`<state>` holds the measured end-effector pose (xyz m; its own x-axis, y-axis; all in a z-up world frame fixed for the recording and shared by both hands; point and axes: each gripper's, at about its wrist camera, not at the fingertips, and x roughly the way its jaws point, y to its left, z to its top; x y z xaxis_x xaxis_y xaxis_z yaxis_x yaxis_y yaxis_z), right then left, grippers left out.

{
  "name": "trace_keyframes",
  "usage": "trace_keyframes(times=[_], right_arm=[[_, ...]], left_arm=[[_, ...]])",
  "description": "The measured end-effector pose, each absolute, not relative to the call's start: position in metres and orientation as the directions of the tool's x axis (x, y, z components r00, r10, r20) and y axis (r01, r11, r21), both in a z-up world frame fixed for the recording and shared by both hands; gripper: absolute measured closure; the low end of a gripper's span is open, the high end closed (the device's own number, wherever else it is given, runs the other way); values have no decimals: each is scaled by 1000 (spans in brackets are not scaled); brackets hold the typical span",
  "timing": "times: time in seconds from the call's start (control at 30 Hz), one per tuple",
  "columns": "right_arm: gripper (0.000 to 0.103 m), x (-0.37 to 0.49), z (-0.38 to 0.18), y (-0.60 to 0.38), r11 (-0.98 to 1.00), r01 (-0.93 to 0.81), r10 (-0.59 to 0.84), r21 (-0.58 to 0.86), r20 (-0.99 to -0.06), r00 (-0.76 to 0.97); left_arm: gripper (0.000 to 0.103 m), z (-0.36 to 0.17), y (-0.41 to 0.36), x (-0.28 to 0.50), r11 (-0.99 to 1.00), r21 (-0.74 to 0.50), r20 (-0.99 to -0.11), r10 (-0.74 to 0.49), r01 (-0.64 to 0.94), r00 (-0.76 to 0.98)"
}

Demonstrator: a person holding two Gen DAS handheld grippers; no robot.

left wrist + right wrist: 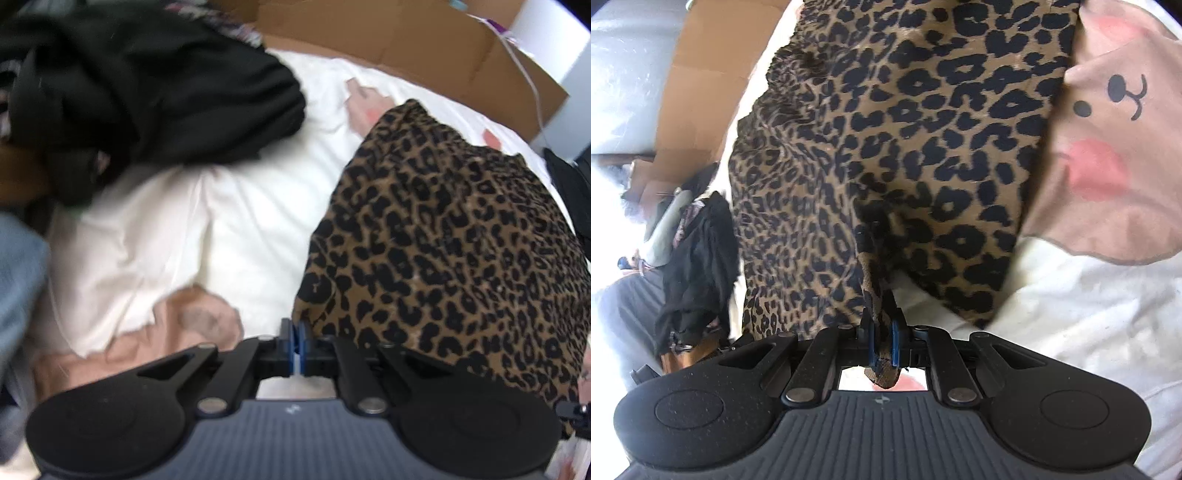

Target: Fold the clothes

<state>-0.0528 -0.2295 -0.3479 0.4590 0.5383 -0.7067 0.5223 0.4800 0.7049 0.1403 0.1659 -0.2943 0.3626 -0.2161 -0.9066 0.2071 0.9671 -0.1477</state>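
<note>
Right now the right gripper is clenched on a bunched fold of the leopard-print garment, the cloth pinched between its blue pads and a short tail of it hanging out behind them. From that pinch the garment rises and spreads away ahead of the fingers, draped over the white bedding, with a pink cloth printed with a bear face lying ahead and to the right of the fingers, its edge tucked beneath the leopard print. The left gripper has its jaws pressed together with nothing visible between them; the leopard-print garment lies just to the right of its fingertips and stretches ahead. Ahead and to the left of those fingers sits a heap of black clothing on the white bedding, and a pink cloth lies just to their left. A cardboard box stands far ahead.
</note>
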Motion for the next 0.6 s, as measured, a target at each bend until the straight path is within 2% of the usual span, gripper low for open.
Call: trace_keyframes(times=[0.3, 0.6], right_arm=[[96, -54, -355, -221, 480, 518, 572, 708, -700, 428], [96, -49, -353, -231, 470, 544, 583, 695, -707, 399]], left_arm=[[101, -260, 170, 152, 969, -92, -904, -177, 227, 389], [101, -240, 164, 160, 965, -103, -904, -192, 241, 382]])
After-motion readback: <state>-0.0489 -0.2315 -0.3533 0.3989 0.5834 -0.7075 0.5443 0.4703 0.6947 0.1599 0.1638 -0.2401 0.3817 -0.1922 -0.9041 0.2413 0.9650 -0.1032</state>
